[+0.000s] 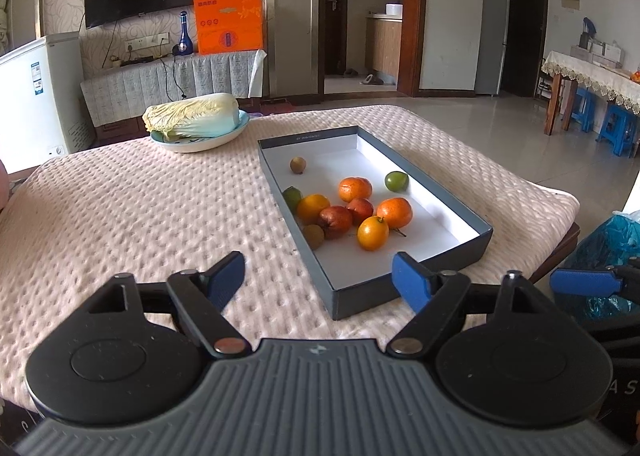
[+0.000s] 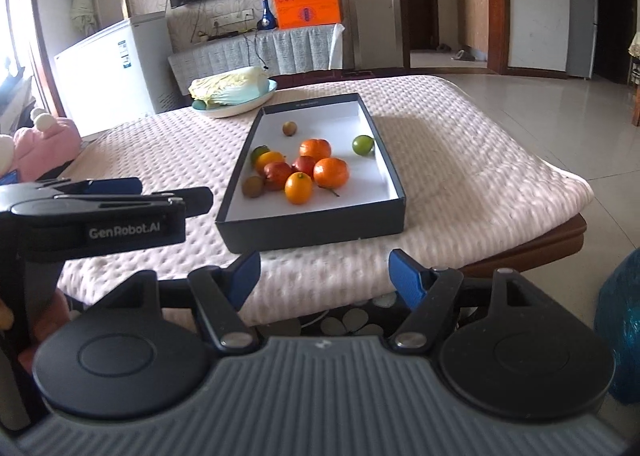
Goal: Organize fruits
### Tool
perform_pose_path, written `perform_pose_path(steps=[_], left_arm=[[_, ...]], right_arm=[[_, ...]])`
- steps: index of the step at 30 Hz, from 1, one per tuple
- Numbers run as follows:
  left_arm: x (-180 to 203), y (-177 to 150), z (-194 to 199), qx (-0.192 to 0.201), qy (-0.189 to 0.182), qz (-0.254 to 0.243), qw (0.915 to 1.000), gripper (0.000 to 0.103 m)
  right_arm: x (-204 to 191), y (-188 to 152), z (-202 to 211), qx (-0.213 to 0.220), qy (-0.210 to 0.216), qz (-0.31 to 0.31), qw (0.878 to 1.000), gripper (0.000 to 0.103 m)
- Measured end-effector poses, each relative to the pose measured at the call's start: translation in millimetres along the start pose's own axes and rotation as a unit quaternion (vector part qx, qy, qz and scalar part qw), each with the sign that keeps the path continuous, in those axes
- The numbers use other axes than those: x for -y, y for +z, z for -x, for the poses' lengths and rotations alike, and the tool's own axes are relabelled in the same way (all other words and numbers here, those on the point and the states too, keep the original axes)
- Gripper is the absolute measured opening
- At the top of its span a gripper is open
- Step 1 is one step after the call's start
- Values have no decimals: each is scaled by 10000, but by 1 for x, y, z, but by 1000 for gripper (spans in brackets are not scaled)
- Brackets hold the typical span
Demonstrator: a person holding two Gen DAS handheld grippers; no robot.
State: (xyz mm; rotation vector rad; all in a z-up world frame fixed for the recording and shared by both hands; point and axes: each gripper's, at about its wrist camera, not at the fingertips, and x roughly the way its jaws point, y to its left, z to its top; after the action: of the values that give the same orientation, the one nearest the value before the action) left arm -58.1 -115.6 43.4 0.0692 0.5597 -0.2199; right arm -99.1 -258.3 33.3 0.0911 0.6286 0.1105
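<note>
Fruits lie loose in the box on the desk, contained against rolling. Left gripper and right gripper both stand apart, empty, short of the box.

Ten fruits, one box

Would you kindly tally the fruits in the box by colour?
Orange: 4, e.g.
Red: 2, e.g.
Green: 2, e.g.
Brown: 2, e.g.
Total: 10, all inside the box.
</note>
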Motion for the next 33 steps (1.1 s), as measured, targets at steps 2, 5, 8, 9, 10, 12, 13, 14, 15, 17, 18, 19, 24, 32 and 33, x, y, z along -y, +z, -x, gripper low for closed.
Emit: perform_pose_path(steps=[2, 5, 8, 9, 10, 12, 13, 14, 15, 17, 18, 19, 24, 32, 33], left_arm=[[1, 0, 1, 24, -3, -13, 10000, 99], [2, 1, 3, 92, -54, -44, 9999, 102], [3, 1, 3, 71, -129, -73, 9999, 103], [4, 2, 2, 50, -131, -89, 9999, 103], [4, 2, 2, 50, -123, -113, 9998, 103], [5, 2, 2, 63, -97, -135, 9998, 103], [5, 3, 1, 30, -156, -96, 9998, 103], [4, 3, 1, -3, -242, -26, 9997, 103], [1, 3, 1, -22, -305, 54, 9995, 103], [-2, 4, -1, -75, -304, 165, 9994, 103], [-3, 4, -2, -114, -284, 212, 9993, 103], [-5, 4, -2, -139, -241, 252, 9993, 103], [2, 6, -1, -128, 229, -15, 9997, 103], [18, 6, 11, 210, 90, -375, 9990, 103], [20, 6, 12, 244, 53, -399, 9989, 103]], right_arm=[[0, -2, 1, -4, -22, 28, 10000, 73], [0, -3, 2, 3, -50, 43, 10000, 73], [1, -2, 3, 15, -61, -2, 10000, 73], [1, -2, 2, 16, -60, -8, 10000, 73], [1, -2, 3, 17, -61, -6, 10000, 73], [1, -2, 3, 15, -64, 14, 10000, 73], [1, -2, 2, 14, -65, 24, 10000, 73], [1, -2, 3, 16, -66, 28, 10000, 73], [1, -2, 3, 19, -68, 25, 10000, 73], [2, -1, 3, 18, -68, 5, 10000, 73], [2, -1, 3, 19, -70, -4, 10000, 73], [3, -1, 3, 21, -72, -9, 10000, 73], [3, -1, 3, 19, -81, 0, 10000, 73], [3, -2, 3, -15, -82, 36, 10000, 73], [3, -2, 3, -30, -87, 50, 9999, 73]])
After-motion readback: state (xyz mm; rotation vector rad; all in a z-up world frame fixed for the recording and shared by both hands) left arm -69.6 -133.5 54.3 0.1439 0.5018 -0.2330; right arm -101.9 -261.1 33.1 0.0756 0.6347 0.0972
